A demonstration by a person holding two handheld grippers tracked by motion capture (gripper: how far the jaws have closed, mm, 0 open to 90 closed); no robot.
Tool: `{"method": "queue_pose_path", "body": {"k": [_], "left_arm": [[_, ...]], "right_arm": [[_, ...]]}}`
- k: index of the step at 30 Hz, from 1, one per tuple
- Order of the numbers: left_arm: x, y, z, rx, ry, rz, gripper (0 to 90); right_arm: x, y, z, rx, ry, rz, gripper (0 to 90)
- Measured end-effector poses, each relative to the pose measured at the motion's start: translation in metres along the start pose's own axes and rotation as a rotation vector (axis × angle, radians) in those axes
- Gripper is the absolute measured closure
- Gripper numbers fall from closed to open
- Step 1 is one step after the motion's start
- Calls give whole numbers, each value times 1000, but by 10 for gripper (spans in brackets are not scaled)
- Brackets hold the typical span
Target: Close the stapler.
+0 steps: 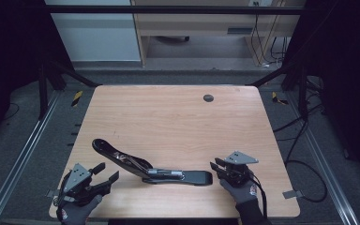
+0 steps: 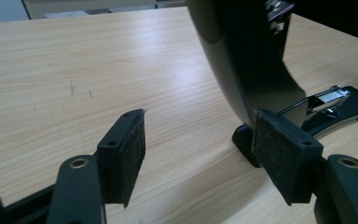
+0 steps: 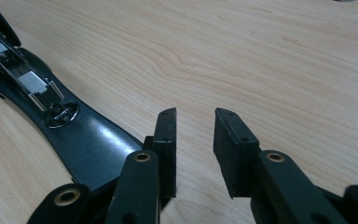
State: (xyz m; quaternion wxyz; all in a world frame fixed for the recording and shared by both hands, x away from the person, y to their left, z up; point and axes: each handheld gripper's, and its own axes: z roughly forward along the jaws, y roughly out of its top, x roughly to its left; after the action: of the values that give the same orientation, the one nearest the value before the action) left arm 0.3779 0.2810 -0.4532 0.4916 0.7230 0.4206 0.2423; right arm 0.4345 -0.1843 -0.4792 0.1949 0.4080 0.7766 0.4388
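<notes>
At lower left of the high view, the left gripper (image 1: 107, 171) has its jaws spread, empty. Lower centre, a black long-arm stapler (image 1: 178, 176) lies hinged open on the wooden table (image 1: 178, 117). Lower right, the right gripper (image 1: 217, 167) has jaws apart, gripping nothing; best to steady the base before closing

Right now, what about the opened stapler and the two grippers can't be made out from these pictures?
- Stapler: high view too small to tell whether staples are loaded.
- Its raised arm: top cut off by the left gripper view's upper edge.
- Left gripper: that arm hides whether its far pad touches the stapler.
- Right gripper: contact with the base unclear.
</notes>
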Motion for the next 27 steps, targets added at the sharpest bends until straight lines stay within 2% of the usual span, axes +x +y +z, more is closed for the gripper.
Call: {"method": "queue_pose_path", "body": {"k": [10,15,18,23,27], "left_arm": [[-8,10,-7,-21,-12,22,321],[-11,16,-9,-33,-17,27,314],[-12,19,-10,-38,-17,28,313],[-9,26,-12,-49,-7,30,311],[-7,38,-13,-77,0,35,310]], "right_arm": [[5,-6,2,31,23,-1,757],[8,-7,1,33,36,-7,874],[9,-7,0,38,40,-8,900],[11,-8,0,50,47,1,900],[12,-8,1,53,56,-7,900]]}}
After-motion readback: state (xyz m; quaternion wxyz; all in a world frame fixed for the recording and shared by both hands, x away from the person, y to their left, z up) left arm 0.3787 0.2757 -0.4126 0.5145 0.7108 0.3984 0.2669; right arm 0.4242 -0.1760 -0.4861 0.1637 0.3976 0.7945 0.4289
